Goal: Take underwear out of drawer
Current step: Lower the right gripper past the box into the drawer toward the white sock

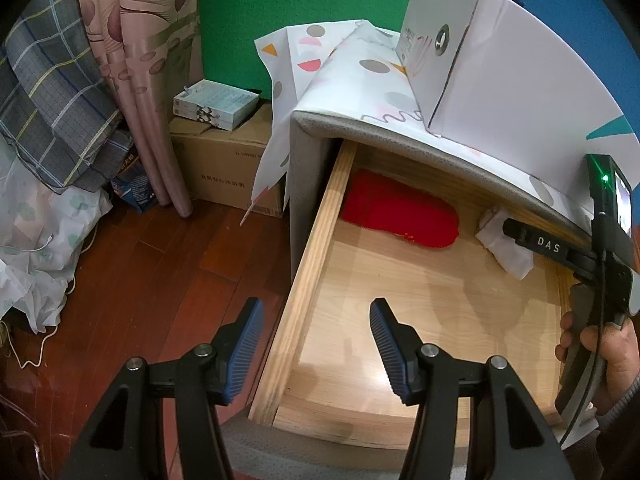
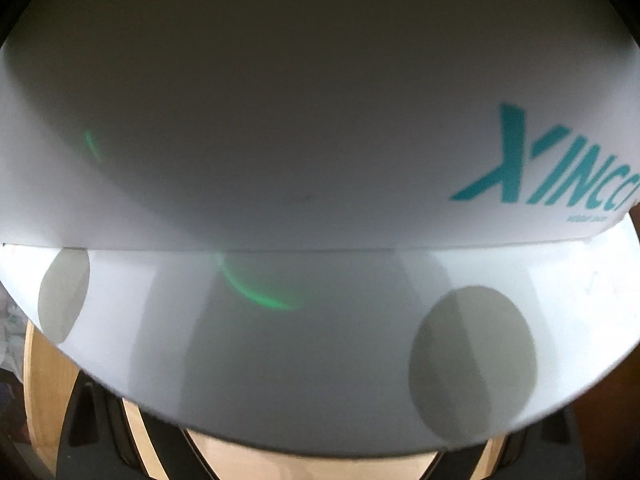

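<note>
The wooden drawer [image 1: 308, 264] stands pulled open. Red underwear [image 1: 400, 212] lies at its back left, and a white folded piece [image 1: 506, 242] lies at its back right. My left gripper [image 1: 316, 344] is open and empty, hovering over the drawer's front left corner, well short of the red underwear. My right gripper reaches into the drawer from the right in the left wrist view, one finger [image 1: 536, 240] over the white piece. In the right wrist view its fingertips are hidden under the cabinet's cloth-covered top [image 2: 280, 340].
A white box [image 1: 500, 76] with teal lettering [image 2: 540, 160] stands on the cabinet's patterned cloth [image 1: 344, 68]. Left of the cabinet are a cardboard carton [image 1: 224, 168] with small boxes on it, a curtain [image 1: 148, 80], bedding and bags on the wooden floor [image 1: 160, 280].
</note>
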The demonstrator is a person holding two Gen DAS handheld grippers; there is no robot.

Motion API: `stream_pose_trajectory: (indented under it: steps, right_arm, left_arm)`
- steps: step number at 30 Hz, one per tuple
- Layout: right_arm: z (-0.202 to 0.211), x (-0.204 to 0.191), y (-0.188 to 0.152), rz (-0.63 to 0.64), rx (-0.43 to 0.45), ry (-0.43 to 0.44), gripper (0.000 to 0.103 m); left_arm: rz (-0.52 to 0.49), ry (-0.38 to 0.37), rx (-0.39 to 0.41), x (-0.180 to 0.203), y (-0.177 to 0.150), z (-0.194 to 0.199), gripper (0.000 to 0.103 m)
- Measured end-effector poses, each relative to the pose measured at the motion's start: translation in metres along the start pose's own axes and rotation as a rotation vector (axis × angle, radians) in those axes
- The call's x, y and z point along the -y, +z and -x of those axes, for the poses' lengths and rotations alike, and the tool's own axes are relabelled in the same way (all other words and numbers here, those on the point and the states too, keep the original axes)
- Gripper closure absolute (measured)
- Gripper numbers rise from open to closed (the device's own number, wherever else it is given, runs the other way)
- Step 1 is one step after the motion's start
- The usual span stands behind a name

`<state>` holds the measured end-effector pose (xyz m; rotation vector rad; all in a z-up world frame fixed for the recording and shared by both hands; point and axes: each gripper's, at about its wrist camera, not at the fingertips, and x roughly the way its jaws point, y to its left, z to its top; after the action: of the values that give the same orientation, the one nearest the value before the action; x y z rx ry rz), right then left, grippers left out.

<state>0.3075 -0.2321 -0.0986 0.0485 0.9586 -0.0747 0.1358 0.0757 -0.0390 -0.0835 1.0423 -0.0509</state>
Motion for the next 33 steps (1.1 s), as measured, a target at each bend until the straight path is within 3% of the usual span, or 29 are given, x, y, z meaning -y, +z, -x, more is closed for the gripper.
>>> stream_pose_trajectory:
  steps: [10, 16, 21, 22, 23, 24, 33]
  right_arm:
    - [-0.012, -0.003, -0.02, 0.032, 0.064, -0.034, 0.005]
    - [-0.021, -0.005, -0.022, 0.047, 0.055, -0.024, 0.006]
    - [-0.021, 0.0, -0.026, 0.051, 0.029, -0.016, 0.02]
    - [-0.021, 0.0, -0.026, 0.054, 0.028, -0.02, 0.026]
    - [-0.021, -0.001, -0.027, 0.058, 0.024, -0.026, 0.04]
    - [-0.021, 0.0, -0.027, 0.058, 0.014, -0.012, 0.044]
    - [-0.021, -0.001, -0.034, 0.091, -0.062, 0.005, 0.056]
  left_arm:
    - [0.007, -0.006, -0.004, -0.001, 0.0, 0.0, 0.047]
    - [0.012, -0.008, -0.005, -0.002, 0.001, -0.001, 0.047]
    - [0.013, -0.008, -0.004, -0.002, 0.001, -0.001, 0.047]
    - [0.014, -0.008, -0.003, -0.002, 0.001, -0.001, 0.047]
    - [0.013, -0.008, -0.003, -0.002, 0.001, -0.001, 0.047]
    - [0.014, -0.007, -0.004, -0.002, 0.001, -0.002, 0.047]
    - [0.014, -0.011, 0.001, -0.003, 0.0, -0.001, 0.047]
